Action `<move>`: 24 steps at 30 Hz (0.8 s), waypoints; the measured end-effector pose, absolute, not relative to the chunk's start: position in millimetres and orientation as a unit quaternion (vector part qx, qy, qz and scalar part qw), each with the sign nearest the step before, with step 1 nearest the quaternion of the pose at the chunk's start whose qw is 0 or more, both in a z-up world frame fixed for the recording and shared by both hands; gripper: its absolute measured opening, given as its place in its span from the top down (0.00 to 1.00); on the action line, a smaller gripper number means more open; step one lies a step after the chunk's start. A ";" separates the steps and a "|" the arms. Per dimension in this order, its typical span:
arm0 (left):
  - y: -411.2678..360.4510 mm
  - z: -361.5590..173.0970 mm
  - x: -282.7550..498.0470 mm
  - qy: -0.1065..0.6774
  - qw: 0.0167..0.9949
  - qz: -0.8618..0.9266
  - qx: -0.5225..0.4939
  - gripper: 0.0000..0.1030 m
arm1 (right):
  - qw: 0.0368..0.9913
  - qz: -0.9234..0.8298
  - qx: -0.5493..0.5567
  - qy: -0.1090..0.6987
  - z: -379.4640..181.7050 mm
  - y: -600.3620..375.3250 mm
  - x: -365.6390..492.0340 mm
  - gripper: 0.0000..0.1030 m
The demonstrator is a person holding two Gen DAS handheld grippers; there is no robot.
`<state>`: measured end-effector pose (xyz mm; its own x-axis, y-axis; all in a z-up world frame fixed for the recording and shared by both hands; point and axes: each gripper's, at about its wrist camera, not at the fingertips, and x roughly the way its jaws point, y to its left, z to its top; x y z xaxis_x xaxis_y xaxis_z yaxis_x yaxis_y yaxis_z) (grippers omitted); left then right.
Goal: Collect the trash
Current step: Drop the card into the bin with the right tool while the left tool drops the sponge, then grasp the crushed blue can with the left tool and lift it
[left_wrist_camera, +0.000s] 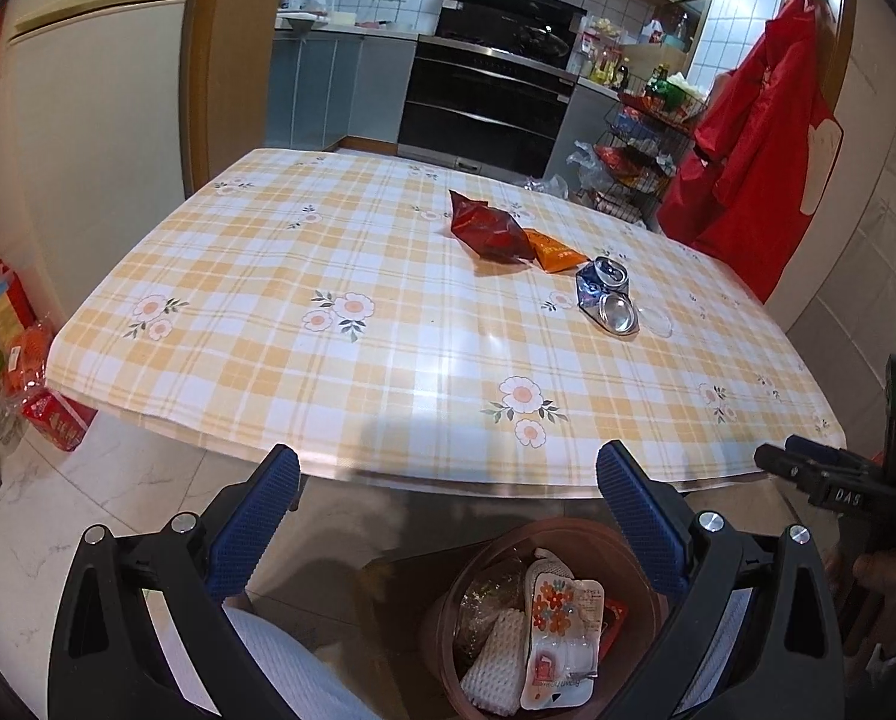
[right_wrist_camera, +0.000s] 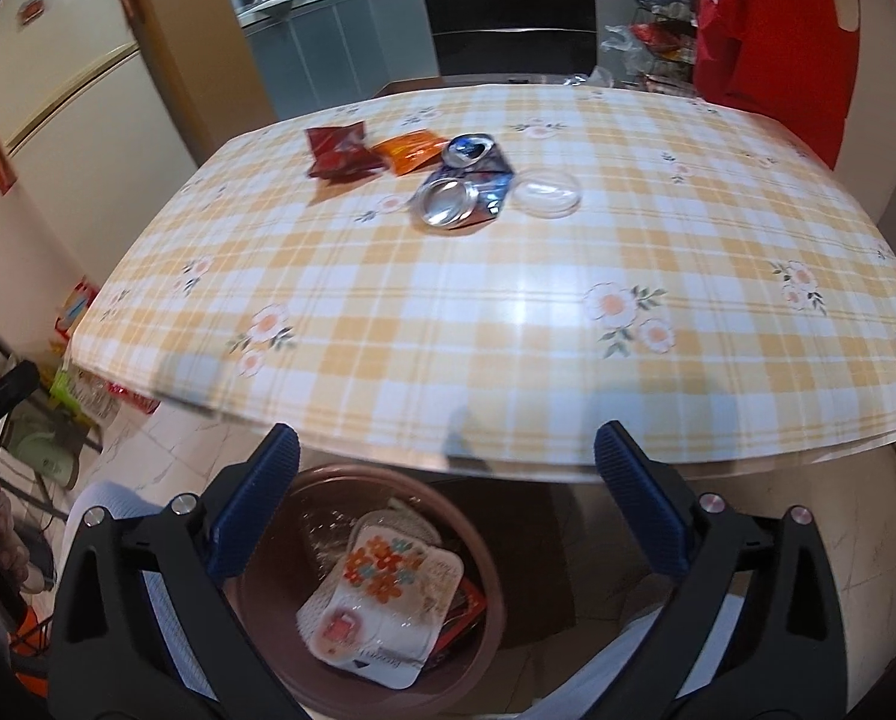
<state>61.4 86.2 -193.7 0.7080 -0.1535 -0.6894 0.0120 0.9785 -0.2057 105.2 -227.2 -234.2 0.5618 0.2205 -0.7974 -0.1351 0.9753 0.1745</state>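
Left wrist view: the trash still to be gathered lies on the far right part of the tabletop point(left_wrist_camera: 303, 276) — a dark red snack bag point(left_wrist_camera: 488, 230), an orange snack bag point(left_wrist_camera: 553, 252) touching it, a crushed blue can point(left_wrist_camera: 607, 295) just beside that, and a clear plastic lid point(left_wrist_camera: 655, 319) against the can (the lid is faint here and clearer in the right wrist view). Below the near table edge stands a brown waste bin point(left_wrist_camera: 448, 600), its rim partly hidden by the claw fingers; inside show a flowered blister pack point(left_wrist_camera: 562, 630), a white foam net point(left_wrist_camera: 496, 660) and a crinkled wrapper that is hard to make out. The left claw point(left_wrist_camera: 448, 516) is spread wide with nothing between its blue pads, hanging over the bin's edge. The right claw point(right_wrist_camera: 448, 510) is likewise spread and empty above the bin point(right_wrist_camera: 255, 588); from the left view only its black side point(left_wrist_camera: 838, 480) shows, cut off at the frame's right. Beyond the tabletop are a black oven point(left_wrist_camera: 490, 102), a wire rack of packets point(left_wrist_camera: 640, 138), a red garment point(left_wrist_camera: 760, 150) and a cream fridge point(left_wrist_camera: 87, 90). A pale sleeve or trouser leg point(left_wrist_camera: 279, 660) shows, cropped, beside the bin.
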 end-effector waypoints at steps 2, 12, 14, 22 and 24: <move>81.5 -194.7 68.2 0.383 0.918 -0.047 -0.090 0.06 | 0.882 0.095 0.049 0.459 -235.5 -233.8 111.7 0.06; 44.8 -199.7 121.1 0.401 0.910 -0.086 -0.063 0.06 | 0.883 0.074 0.059 0.460 -240.5 -267.8 150.0 0.06; 33.8 -201.8 134.5 0.406 0.907 -0.098 -0.059 0.06 | 0.882 0.069 0.060 0.461 -242.8 -274.8 160.0 0.06; -29.6 -220.5 207.8 0.432 0.887 -0.152 -0.054 0.06 | 0.882 0.060 0.067 0.463 -253.4 -294.4 196.5 0.06; -47.4 -225.2 225.3 0.436 0.883 -0.162 -0.058 0.12 | 0.881 0.058 0.069 0.465 -257.2 -299.5 205.2 0.06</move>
<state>225.3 -47.4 -225.2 0.5674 -0.3362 -0.7517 0.2355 0.9410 -0.2431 205.2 -299.5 -257.2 0.5605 0.1665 -0.8112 -0.0376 0.9837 0.1759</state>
